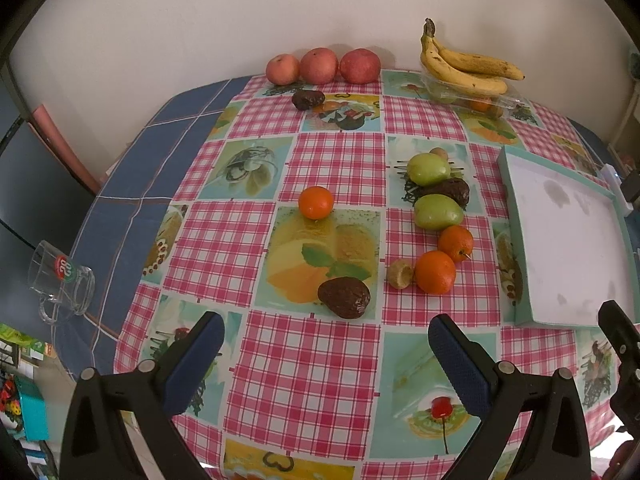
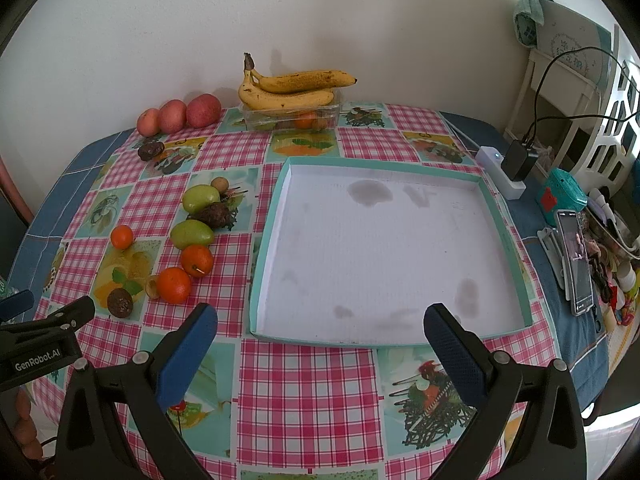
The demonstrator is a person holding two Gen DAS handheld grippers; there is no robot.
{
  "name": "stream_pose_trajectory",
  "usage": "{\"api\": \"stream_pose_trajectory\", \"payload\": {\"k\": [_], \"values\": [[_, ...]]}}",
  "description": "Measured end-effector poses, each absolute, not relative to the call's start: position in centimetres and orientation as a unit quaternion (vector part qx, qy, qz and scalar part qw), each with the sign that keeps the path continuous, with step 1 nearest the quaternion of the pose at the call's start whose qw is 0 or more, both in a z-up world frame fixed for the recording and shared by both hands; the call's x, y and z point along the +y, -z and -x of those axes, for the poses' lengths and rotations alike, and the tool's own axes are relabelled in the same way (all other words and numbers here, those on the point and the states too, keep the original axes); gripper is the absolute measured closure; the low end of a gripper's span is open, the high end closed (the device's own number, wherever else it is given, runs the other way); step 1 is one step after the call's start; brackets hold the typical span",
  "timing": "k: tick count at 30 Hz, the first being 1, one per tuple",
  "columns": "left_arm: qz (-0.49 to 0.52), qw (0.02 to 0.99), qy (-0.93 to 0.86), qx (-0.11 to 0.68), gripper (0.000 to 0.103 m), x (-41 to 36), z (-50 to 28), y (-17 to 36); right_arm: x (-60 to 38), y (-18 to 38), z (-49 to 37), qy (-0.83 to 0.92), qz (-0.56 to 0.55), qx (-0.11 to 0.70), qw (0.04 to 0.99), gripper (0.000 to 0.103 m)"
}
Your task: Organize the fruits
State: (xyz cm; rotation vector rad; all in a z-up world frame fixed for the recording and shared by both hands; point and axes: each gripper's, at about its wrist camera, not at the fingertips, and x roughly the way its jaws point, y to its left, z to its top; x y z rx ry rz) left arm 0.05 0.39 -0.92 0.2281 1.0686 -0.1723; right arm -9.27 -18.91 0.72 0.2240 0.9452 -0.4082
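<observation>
- Fruit scattered loose on the checked tablecloth (image 1: 312, 360): dark avocado (image 1: 344, 297) nearest the left gripper (image 1: 325, 364), lone tangerine (image 1: 316, 202) beyond, two more tangerines (image 1: 435, 272) beside green mangoes (image 1: 436, 211).
- Three apples (image 1: 320, 65) lined against the wall; glass mug (image 1: 60, 280) tipped at the left edge.
- Shallow teal-rimmed tray (image 2: 506, 224) holding nothing, ahead of the right gripper (image 2: 320, 354).
- Clear plastic tub (image 2: 256, 118) topped with bananas (image 2: 292, 88); contents hard to make out.
- Both grippers spread wide, gripping nothing.
</observation>
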Motion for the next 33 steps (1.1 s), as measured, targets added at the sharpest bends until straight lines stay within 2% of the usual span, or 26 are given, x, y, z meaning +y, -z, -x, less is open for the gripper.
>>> {"api": "stream_pose_trajectory", "payload": {"k": [33], "values": [[-0.108, 0.849, 0.082, 0.51, 0.0, 0.38, 0.16, 1.21, -18.92, -0.53, 9.28, 0.194, -0.107, 0.454, 0.863, 0.0]]}}
